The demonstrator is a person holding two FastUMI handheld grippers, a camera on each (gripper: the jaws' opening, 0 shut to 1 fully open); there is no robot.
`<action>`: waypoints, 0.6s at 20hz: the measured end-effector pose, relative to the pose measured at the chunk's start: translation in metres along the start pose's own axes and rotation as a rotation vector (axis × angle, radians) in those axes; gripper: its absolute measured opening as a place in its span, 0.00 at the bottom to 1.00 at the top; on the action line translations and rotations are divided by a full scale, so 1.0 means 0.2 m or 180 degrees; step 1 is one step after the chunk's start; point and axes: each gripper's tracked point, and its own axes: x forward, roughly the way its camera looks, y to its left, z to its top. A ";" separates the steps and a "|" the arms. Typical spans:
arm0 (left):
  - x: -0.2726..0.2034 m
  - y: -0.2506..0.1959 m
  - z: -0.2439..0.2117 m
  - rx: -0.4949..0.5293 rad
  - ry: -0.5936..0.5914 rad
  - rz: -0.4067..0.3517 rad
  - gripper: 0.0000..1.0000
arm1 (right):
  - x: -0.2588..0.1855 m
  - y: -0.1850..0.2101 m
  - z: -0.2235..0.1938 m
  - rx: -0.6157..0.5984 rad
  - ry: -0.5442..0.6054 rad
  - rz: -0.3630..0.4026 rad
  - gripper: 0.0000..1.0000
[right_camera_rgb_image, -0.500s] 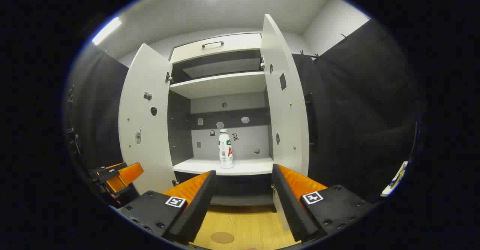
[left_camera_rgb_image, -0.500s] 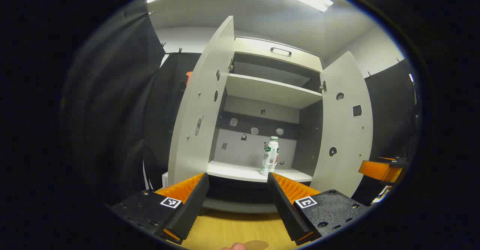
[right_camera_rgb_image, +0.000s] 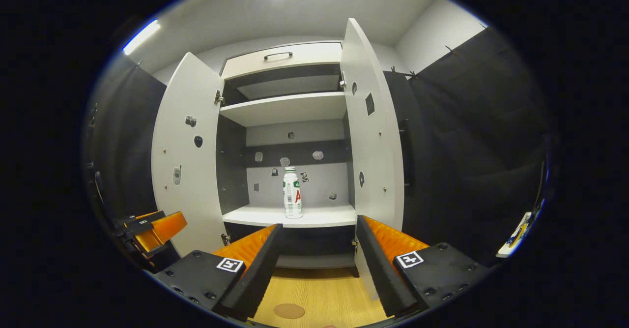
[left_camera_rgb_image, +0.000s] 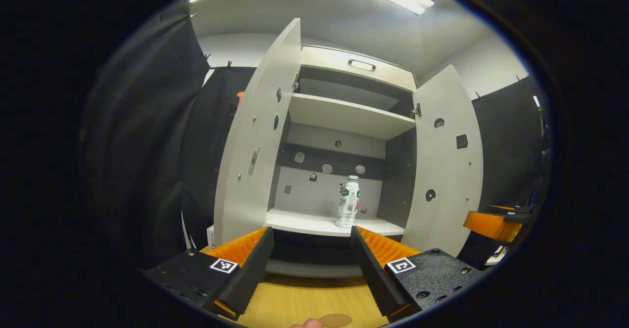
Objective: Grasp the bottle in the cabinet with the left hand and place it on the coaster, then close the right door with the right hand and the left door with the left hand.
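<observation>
Nearest in the left gripper view, the left gripper (left_camera_rgb_image: 310, 264) hangs with its jaws spread wide and nothing between them, above the pale wooden tabletop (left_camera_rgb_image: 295, 303) where the round brown coaster (left_camera_rgb_image: 335, 320) lies at the bottom edge. Beyond stands the white two-door cabinet (left_camera_rgb_image: 344, 116), both doors swung open. The white plastic bottle with a green-and-red label (left_camera_rgb_image: 347, 208) stands upright on the lower shelf — ahead of the left gripper and slightly right of its centre line, well apart. The right gripper (right_camera_rgb_image: 317, 264) is likewise wide and empty — the reach looks the left one's to make.
</observation>
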 end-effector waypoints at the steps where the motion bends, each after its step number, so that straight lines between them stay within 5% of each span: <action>1: 0.00 0.00 0.00 0.0000 -0.0001 -0.0005 0.95 | 0.00 0.00 0.00 0.0003 0.0008 -0.0007 0.97; 2: 0.00 0.00 0.00 -0.0005 0.0001 -0.0012 0.95 | 0.00 0.00 -0.01 0.0007 0.0008 -0.0015 0.89; 5: -0.01 0.00 -0.01 0.0000 0.0022 -0.0009 0.95 | 0.01 0.00 -0.02 0.0007 0.0017 -0.0030 0.89; 6: -0.01 0.00 -0.02 0.0011 0.0026 0.0003 0.95 | 0.01 0.00 -0.02 0.0000 0.0014 -0.0038 0.97; 7: 0.00 0.00 -0.02 0.0017 0.0027 0.0008 0.95 | 0.02 0.00 -0.02 -0.0010 0.0012 -0.0049 0.89; 10: -0.01 0.00 -0.02 0.0007 0.0036 0.0004 0.95 | 0.02 -0.01 -0.01 -0.0011 0.0003 -0.0073 0.89; 12: -0.01 0.00 -0.02 0.0012 0.0036 0.0006 0.95 | 0.02 -0.01 -0.01 -0.0008 0.0003 -0.0083 0.97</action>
